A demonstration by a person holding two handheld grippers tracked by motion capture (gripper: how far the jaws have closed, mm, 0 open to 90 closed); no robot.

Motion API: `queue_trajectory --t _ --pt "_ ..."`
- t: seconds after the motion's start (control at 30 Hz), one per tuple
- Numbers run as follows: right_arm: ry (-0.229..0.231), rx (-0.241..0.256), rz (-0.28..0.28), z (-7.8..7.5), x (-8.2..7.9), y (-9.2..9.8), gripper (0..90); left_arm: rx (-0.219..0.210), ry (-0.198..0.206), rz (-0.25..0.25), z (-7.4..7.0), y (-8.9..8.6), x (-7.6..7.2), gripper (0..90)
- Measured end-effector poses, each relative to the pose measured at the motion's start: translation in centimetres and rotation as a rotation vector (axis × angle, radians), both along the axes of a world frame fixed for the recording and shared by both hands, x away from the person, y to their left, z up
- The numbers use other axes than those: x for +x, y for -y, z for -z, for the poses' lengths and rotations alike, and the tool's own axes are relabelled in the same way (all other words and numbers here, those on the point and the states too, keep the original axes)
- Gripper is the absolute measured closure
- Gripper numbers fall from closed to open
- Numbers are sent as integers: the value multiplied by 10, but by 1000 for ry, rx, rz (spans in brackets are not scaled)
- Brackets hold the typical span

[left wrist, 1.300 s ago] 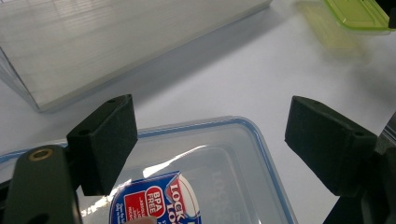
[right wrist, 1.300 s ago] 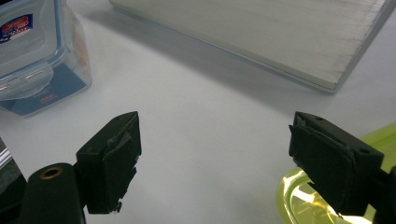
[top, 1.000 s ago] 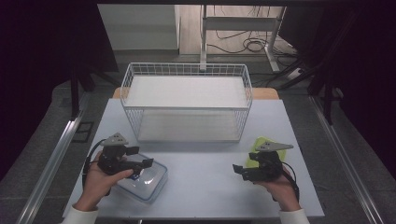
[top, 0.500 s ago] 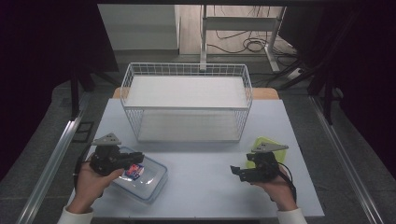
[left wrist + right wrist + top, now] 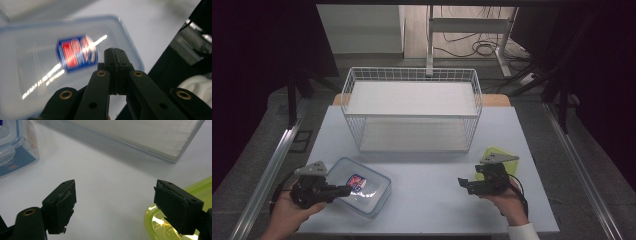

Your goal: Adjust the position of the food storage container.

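Clear container (image 5: 360, 186): lies flat at the table's (image 5: 427, 210) front left, its blue-and-red label facing up.
Left gripper (image 5: 343, 189): jaws pressed together, tips over the container's near-left edge; whether they touch it is unclear.
Right gripper (image 5: 463, 183): jaws spread wide, empty, well apart from the container, just beside the yellow-green lid (image 5: 507, 153).

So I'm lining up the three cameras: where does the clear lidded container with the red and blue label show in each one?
High view: the clear container lies at lower left, by the left gripper.
Left gripper view: it spans the upper left, behind the shut jaws.
Right gripper view: one corner sits at the top left edge.
Shared landmark: the white tabletop under it.
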State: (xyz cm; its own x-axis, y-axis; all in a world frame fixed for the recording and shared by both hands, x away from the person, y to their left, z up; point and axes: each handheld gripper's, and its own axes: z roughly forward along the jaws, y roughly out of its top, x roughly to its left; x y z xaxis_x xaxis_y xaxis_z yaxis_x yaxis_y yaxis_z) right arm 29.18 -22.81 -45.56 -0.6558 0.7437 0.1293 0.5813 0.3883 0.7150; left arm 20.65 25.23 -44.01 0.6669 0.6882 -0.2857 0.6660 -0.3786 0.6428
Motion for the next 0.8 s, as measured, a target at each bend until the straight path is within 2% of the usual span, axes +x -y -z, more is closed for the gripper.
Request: queue_trajectory --t 0.03,0.17,0.23,0.33,0.37,0.4,0.43,0.57,0.63,0.8 --pt "3 1 -5 0 0 -1 180 9 -15 16 6 -2 -6 898" --pt "7 7 -7 -1 -1 -2 180 14 -30 28 15 -4 -16 899" --pt "8 5 -6 -1 -1 -2 180 40 -44 44 22 -3 -24 899" --pt "6 5 -3 -1 -1 -2 180 52 -51 55 26 -2 -28 900" --pt "6 3 1 -1 -1 -1 180 66 -67 65 32 3 -30 900" --pt "6 3 1 -1 -1 -1 180 66 -67 65 32 3 -30 900" --pt "9 2 5 -2 -1 -1 180 101 -78 80 39 9 -31 899" --pt "10 6 2 -2 -1 -1 180 122 -102 118 49 21 -30 899" --pt "4 2 4 -1 0 -1 179 135 -103 119 52 26 -27 899" --pt "-2 -1 6 1 0 -1 180 130 -107 125 57 37 -20 898"
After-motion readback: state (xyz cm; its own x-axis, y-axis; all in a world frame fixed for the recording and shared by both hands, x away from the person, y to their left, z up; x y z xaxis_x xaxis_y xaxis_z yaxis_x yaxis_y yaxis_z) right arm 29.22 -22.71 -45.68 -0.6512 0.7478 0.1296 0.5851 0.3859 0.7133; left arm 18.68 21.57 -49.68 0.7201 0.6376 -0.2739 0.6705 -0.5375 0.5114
